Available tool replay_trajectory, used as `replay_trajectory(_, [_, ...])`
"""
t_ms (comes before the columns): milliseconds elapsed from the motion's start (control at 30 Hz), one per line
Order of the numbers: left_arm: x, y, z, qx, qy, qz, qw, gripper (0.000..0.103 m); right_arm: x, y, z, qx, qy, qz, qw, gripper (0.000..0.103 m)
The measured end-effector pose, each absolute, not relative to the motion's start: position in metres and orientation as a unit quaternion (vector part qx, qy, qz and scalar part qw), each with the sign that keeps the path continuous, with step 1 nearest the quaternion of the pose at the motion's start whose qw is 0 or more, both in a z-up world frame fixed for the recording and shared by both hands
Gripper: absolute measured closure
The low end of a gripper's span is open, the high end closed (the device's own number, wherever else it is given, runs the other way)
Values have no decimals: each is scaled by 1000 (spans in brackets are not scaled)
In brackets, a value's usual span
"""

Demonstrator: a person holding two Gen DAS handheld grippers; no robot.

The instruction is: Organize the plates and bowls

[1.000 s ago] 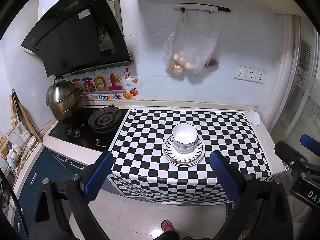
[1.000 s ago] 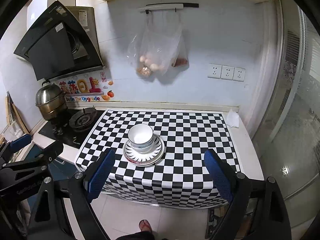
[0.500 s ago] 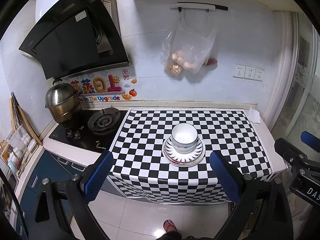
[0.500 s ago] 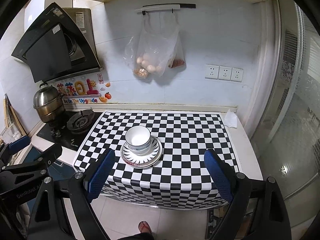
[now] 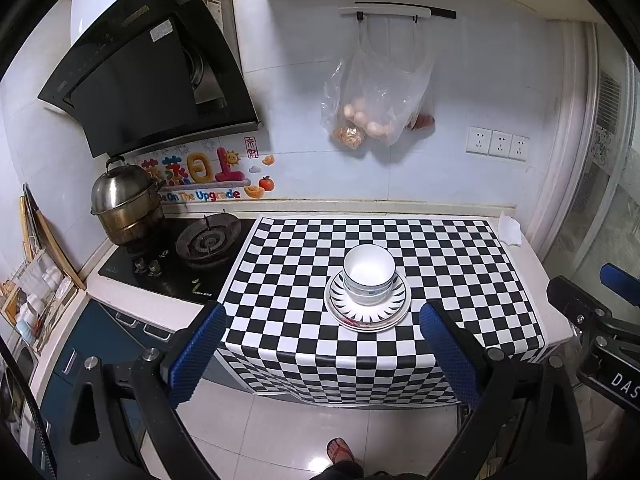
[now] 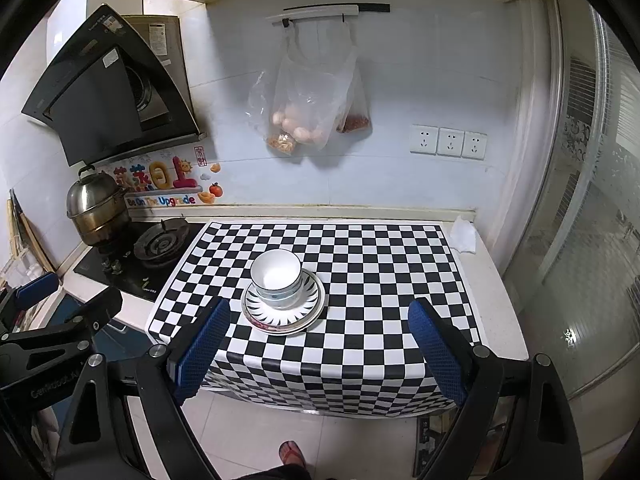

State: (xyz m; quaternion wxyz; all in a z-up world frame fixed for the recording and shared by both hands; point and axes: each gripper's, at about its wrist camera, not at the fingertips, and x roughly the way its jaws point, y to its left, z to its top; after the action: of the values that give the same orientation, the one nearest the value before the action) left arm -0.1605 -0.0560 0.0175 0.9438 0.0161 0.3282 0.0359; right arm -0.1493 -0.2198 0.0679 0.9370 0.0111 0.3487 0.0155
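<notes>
White bowls (image 5: 369, 276) nested, apparently two, on stacked plates (image 5: 368, 312) mid checkered surface (image 5: 460, 264), left tool (image 5: 320, 352) released, empty, right tool (image 6: 318, 346) released, empty, both short of surface edge, steel pot (image 5: 124, 208) on stove
</notes>
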Motion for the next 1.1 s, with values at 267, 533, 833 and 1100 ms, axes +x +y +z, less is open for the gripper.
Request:
replay_trajectory(267, [-160,-54,18,15,325,35,945,4,-149,-219,67,11,349,14,937,10])
replay_trajectory(533, [-160,-62,20,15,322,38,946,4,-147,-225,66,17,346,10,938,10])
replay_trajectory(833, [-159,-68,22,15,316,40,948,4,-152,-230,66,20,341,5,940,10])
replay_trajectory(1100, [-165,-76,25,19,306,49,951,4,-153,-231,67,20,340,4,940,10])
